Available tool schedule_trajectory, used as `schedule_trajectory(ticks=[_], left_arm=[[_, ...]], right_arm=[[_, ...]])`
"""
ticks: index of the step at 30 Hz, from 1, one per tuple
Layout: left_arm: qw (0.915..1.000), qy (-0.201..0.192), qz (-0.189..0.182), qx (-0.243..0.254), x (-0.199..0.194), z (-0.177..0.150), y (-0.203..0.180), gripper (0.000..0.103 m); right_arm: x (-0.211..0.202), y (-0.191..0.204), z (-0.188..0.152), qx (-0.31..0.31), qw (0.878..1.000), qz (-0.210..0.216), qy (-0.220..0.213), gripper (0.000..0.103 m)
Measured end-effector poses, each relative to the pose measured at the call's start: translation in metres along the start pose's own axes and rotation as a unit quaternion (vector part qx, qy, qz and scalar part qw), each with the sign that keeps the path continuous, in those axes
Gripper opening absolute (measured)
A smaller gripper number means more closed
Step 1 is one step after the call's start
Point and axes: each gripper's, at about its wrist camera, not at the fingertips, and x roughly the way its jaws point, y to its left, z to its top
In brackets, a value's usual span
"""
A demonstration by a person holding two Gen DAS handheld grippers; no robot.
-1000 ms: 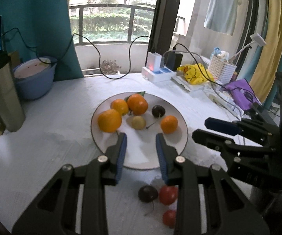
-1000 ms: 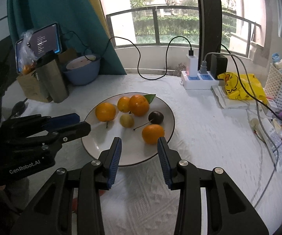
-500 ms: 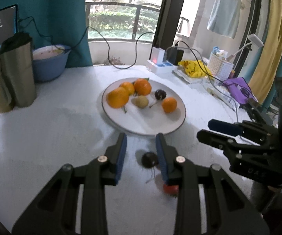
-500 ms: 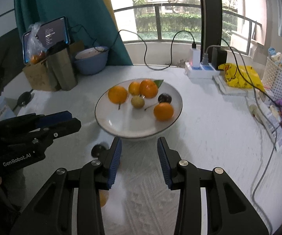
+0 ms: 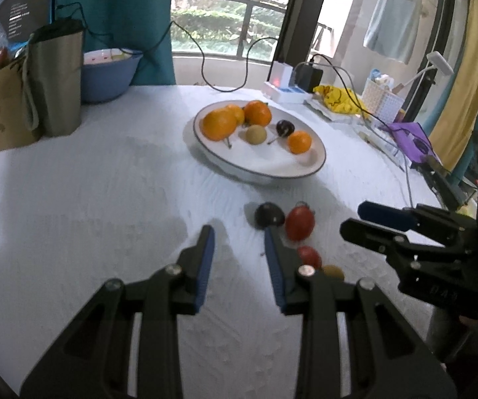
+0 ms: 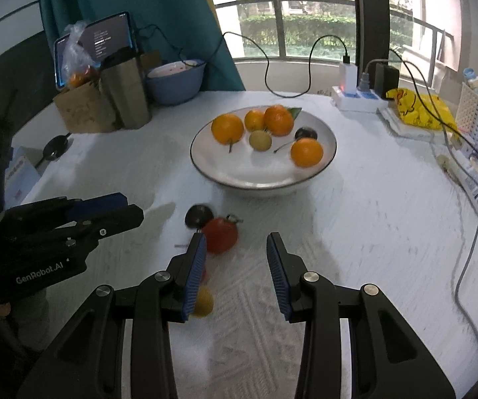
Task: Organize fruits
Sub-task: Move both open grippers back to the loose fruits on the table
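The white plate (image 6: 328,156) sat mid-table holding oranges (image 6: 227,128). Both the left gripper (image 5: 239,249) and the right gripper (image 6: 235,259) hung wide open and empty. Loose near the table's front edge lay a red tomato (image 6: 220,234) and a dark plum (image 6: 199,215); collecting seemed underway, and the next grasp called for centring over the tomato.

The right gripper's left finger (image 6: 195,271) half hides a small red fruit (image 5: 309,256) and a yellow fruit (image 6: 203,302); tablet (image 6: 106,41) text is illegible.

Daylight pouring in from the window (image 6: 305,23) ahead of me, glass glaring white, soft shadows lying under the plate (image 5: 305,173) — edges bending fisheye-round, corners going black, tablecloth (image 6: 371,232) smearing with motion blur.
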Motion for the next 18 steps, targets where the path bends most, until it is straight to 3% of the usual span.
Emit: schedule_trajectory(ticks=[3,6,18], left_arm=[[1.0,-0.002,-0.001,-0.003,-0.001,-0.007,-0.001,0.036],[0.9999,0.001,-0.005,-0.009,-0.001,-0.014,-0.001,0.046],[0.9999,0.011,0.007,-0.01,-0.004,-0.027,-0.002,0.046]], right_arm=[[0.0,0.002,-0.008,0.001,1.0,0.005,0.008,0.04],[-0.001,0.005,-0.018,0.004,1.0,0.012,0.013,0.04],[0.014,0.019,-0.037,-0.002,0.998,0.049,0.042,0.04]])
